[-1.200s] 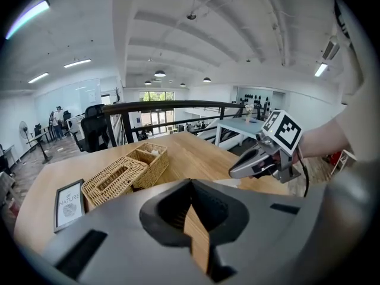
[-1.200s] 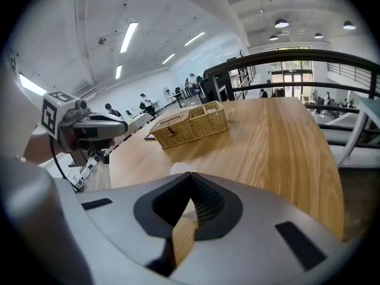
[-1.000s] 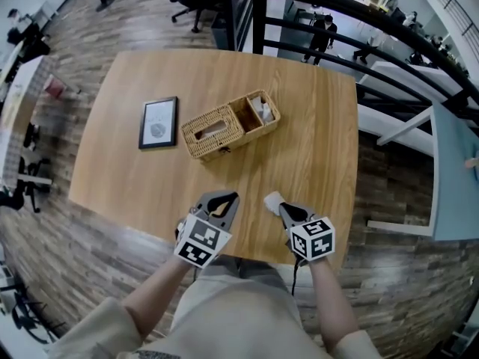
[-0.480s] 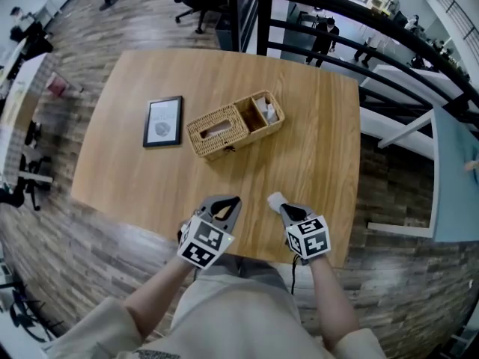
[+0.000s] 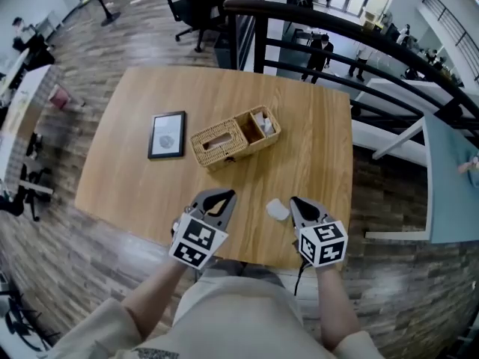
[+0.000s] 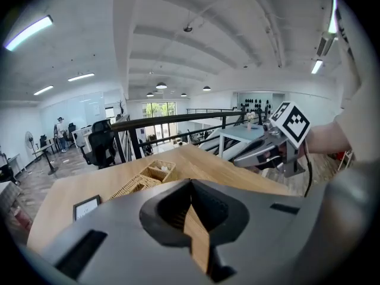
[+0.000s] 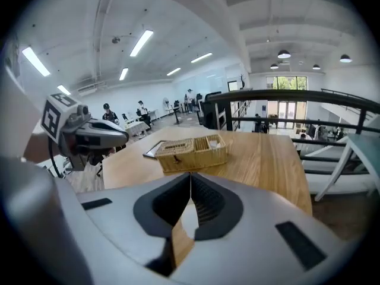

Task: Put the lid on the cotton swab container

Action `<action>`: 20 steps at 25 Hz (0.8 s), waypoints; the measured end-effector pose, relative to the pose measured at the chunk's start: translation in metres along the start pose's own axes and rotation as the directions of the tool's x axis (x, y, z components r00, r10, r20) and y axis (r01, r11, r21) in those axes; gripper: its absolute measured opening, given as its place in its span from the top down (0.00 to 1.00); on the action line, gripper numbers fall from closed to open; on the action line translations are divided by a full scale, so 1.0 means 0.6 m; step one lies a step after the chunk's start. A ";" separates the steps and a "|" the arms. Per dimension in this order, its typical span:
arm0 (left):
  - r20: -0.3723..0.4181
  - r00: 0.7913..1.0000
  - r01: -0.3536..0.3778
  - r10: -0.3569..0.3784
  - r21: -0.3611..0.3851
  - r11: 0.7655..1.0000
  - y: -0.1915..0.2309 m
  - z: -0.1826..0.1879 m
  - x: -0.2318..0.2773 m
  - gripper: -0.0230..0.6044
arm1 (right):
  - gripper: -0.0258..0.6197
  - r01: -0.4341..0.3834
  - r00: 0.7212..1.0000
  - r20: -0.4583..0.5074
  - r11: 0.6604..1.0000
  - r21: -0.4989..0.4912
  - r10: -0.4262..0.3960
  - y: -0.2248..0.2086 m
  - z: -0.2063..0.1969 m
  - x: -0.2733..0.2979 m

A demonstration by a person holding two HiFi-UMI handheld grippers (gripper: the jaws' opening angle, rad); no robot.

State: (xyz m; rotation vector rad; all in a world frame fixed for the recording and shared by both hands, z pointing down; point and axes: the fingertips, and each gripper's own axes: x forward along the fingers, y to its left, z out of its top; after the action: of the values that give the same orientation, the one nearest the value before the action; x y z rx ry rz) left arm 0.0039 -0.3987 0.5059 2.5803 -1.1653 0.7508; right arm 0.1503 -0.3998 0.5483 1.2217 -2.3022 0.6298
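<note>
A small white lid-like piece [image 5: 277, 209] lies on the wooden table [image 5: 314, 155] near its front edge, between my two grippers. My left gripper [image 5: 221, 195] sits to its left, jaws closed with nothing held. My right gripper [image 5: 298, 201] is just right of the white piece and apart from it, jaws also closed. In the left gripper view the left gripper [image 6: 190, 186] shows only table between its tips. The right gripper [image 7: 190, 177] points at the wicker basket [image 7: 190, 150]. The basket's open compartment [image 5: 263, 123] holds small white items I cannot make out.
The wicker basket [image 5: 224, 142] stands mid-table with a framed picture [image 5: 167, 134] to its left. A black railing [image 5: 337, 21] runs behind the table, and a white table [image 5: 389, 137] stands to the right. The table's front edge [image 5: 150, 223] is close to both grippers.
The white piece was at the right gripper's tip; now it lies on the table and the right gripper has shifted right, away from it. The left gripper has barely moved.
</note>
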 end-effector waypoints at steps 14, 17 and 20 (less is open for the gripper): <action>0.340 0.940 -0.092 0.040 0.139 0.986 -0.015 0.248 -0.143 0.93 | 0.92 0.188 0.908 0.414 0.947 -0.260 -0.066 0.099 0.276 -0.264; 0.410 0.912 -0.098 0.021 0.168 0.981 -0.030 0.293 -0.179 0.93 | 0.92 0.208 0.874 0.481 0.946 -0.247 -0.066 0.122 0.305 -0.311; 0.444 0.896 -0.102 0.003 0.200 0.974 -0.041 0.314 -0.203 0.93 | 0.92 0.218 0.843 0.534 0.946 -0.239 -0.059 0.138 0.322 -0.347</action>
State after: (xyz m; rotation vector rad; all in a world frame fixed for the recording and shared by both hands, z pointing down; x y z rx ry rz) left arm 0.0228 -0.3774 0.2821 3.0216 -1.3429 0.3161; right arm 0.1504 -0.3387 0.2585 1.5331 -2.5714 -0.1269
